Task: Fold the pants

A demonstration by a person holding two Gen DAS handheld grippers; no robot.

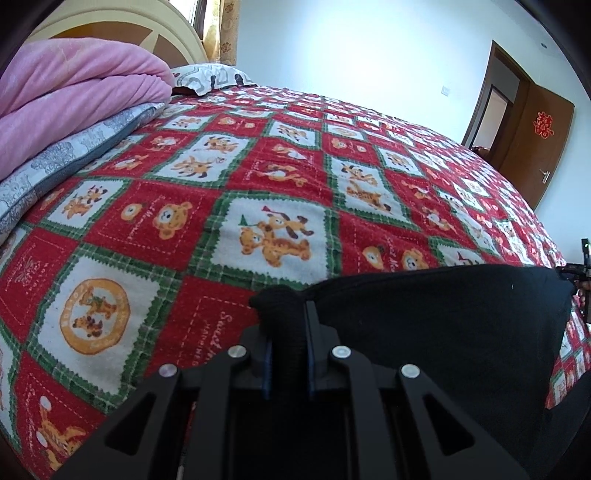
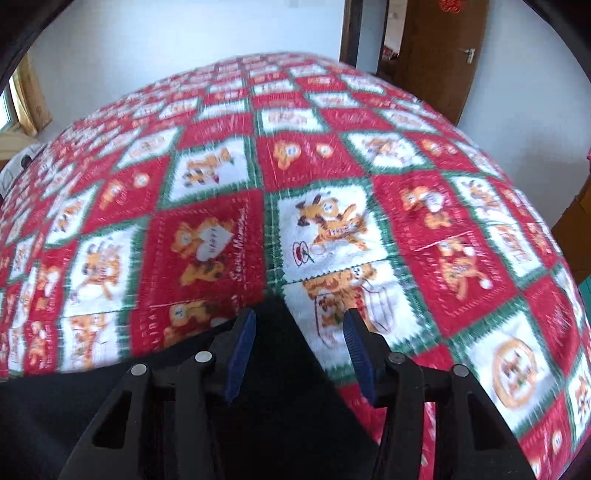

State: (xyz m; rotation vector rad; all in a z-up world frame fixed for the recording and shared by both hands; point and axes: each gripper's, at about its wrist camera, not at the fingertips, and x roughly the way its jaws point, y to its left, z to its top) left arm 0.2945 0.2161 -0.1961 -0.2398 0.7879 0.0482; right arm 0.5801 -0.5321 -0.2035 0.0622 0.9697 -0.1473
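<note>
The black pants [image 1: 443,317] lie along the near edge of a bed covered by a red, white and green bear-print blanket [image 1: 258,177]. In the left wrist view my left gripper [image 1: 290,314] is shut on a bunched end of the pants, and the cloth stretches away to the right. In the blurred right wrist view the pants [image 2: 280,398] fill the bottom, with one corner rising between the blue pads [image 2: 242,347]. My right gripper [image 2: 300,314] stands open over that corner, and its pads do not press on the cloth.
A pink quilt [image 1: 74,99] on a grey patterned pillow [image 1: 66,162] is piled at the bed's head on the left, beside a headboard [image 1: 122,26]. A brown door [image 1: 532,140] stands open beyond the far right side. A dark piece of hardware [image 1: 581,269] shows at the pants' right corner.
</note>
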